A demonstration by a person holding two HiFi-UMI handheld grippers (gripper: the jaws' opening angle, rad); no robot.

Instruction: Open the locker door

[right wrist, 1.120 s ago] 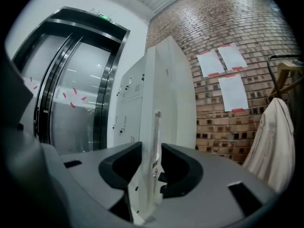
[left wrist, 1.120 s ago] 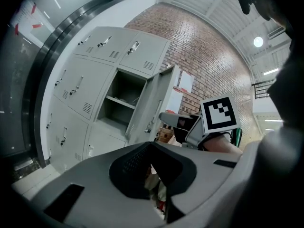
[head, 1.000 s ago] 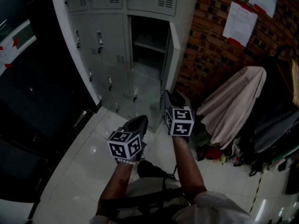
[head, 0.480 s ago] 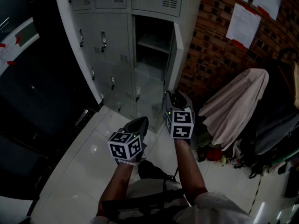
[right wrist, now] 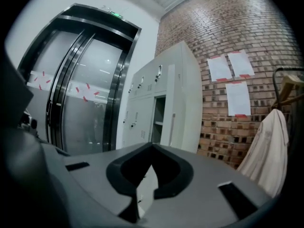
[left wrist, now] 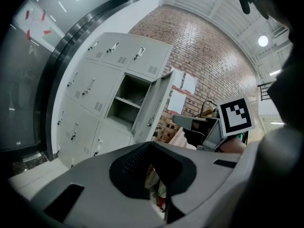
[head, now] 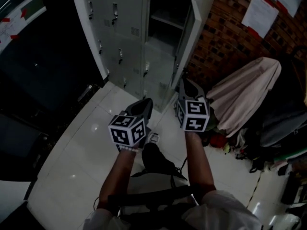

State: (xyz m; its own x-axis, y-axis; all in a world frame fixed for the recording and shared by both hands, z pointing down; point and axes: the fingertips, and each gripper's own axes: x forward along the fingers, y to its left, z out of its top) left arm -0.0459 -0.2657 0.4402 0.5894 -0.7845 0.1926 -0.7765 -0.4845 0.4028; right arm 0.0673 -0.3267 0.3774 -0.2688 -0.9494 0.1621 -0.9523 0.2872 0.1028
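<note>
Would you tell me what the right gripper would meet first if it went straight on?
Probably the open locker door, though depth is unclear; the right gripper has just closed, empty.

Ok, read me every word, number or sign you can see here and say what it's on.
Nothing here can be read.
Paper sheets on the brick wall: print too blurred.
Green sign above the glass doors: too small.
Marker cubes: black-and-white square patterns, no letters.
Locker doors: no legible labels.
</note>
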